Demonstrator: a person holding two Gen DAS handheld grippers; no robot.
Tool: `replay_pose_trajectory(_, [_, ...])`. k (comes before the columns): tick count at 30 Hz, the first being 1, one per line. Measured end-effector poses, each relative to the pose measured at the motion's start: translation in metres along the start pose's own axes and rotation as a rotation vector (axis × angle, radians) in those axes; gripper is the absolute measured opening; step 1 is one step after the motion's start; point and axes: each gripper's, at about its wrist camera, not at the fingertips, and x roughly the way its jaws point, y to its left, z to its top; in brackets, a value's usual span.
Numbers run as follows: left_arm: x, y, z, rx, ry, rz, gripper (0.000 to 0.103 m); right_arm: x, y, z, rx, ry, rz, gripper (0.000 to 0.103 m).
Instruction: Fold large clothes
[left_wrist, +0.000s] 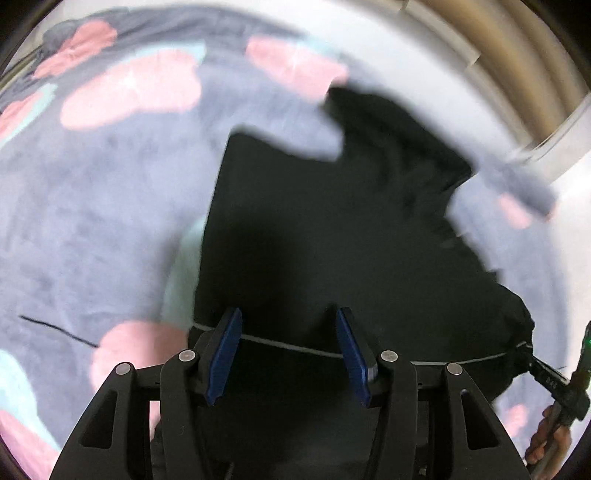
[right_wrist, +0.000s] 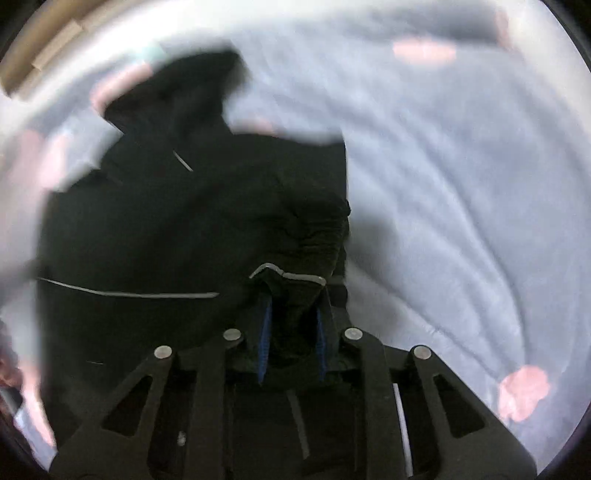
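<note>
A large black garment (left_wrist: 332, 221) with a thin pale stripe (left_wrist: 295, 347) lies spread on a grey blanket. My left gripper (left_wrist: 288, 321) hovers over its near edge, blue pads (left_wrist: 227, 350) well apart and nothing pinched between them. In the right wrist view, the right gripper (right_wrist: 293, 314) is shut on a bunched fold of the black garment (right_wrist: 166, 229), and the striped hem (right_wrist: 288, 275) is puckered just above its fingertips. The left wrist view shows that held corner (left_wrist: 524, 343) lifted at the far right, with a hand (left_wrist: 550, 439) below it.
The grey blanket (left_wrist: 92, 206) has pink and mint patches and covers most of the surface. The same blanket (right_wrist: 461, 184) lies wrinkled to the right of the garment. A white edge (left_wrist: 424, 55) and tan ridged panels (left_wrist: 517, 55) run along the far side.
</note>
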Motion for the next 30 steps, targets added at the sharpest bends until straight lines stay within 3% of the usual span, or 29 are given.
replay_pose_trajectory(3, [0.018,-0.006,-0.002,0.051,-0.003,0.086,0.055,0.049,-0.002,-0.010,0.016,0.066,0.004,0.028])
replay_pose_trajectory(6, [0.028,-0.015,-0.006,0.141,-0.006,0.144,0.062,0.056,0.008,-0.010,-0.014,0.050,-0.041,0.031])
replay_pose_trajectory(10, [0.023,-0.021,-0.005,0.184,-0.009,0.187,0.062,0.050,0.012,-0.010,-0.063,0.052,-0.061,0.032])
replay_pose_trajectory(12, [0.011,-0.023,-0.003,0.188,-0.015,0.174,0.063,0.032,0.004,-0.009,-0.045,0.046,-0.040,0.036])
replay_pose_trajectory(14, [-0.014,-0.026,-0.002,0.167,-0.042,0.095,0.063,0.000,-0.002,-0.007,-0.022,-0.007,-0.005,0.040])
replay_pose_trajectory(17, [-0.038,-0.029,0.002,0.140,-0.076,-0.011,0.063,-0.038,0.000,-0.002,-0.008,-0.102,0.034,0.063])
replay_pose_trajectory(19, [-0.037,-0.035,0.006,0.145,-0.067,-0.048,0.063,-0.048,0.017,0.007,-0.033,-0.135,0.071,0.065])
replay_pose_trajectory(23, [-0.002,-0.043,0.007,0.173,-0.016,-0.012,0.063,-0.018,0.064,0.016,-0.129,-0.101,0.069,0.061])
replay_pose_trajectory(27, [0.036,-0.034,-0.002,0.132,0.048,0.008,0.062,0.054,0.068,0.015,-0.114,0.032,0.033,0.060])
replay_pose_trajectory(30, [0.036,-0.040,-0.003,0.167,0.051,0.038,0.062,0.056,0.068,0.016,-0.130,0.022,0.018,0.060])
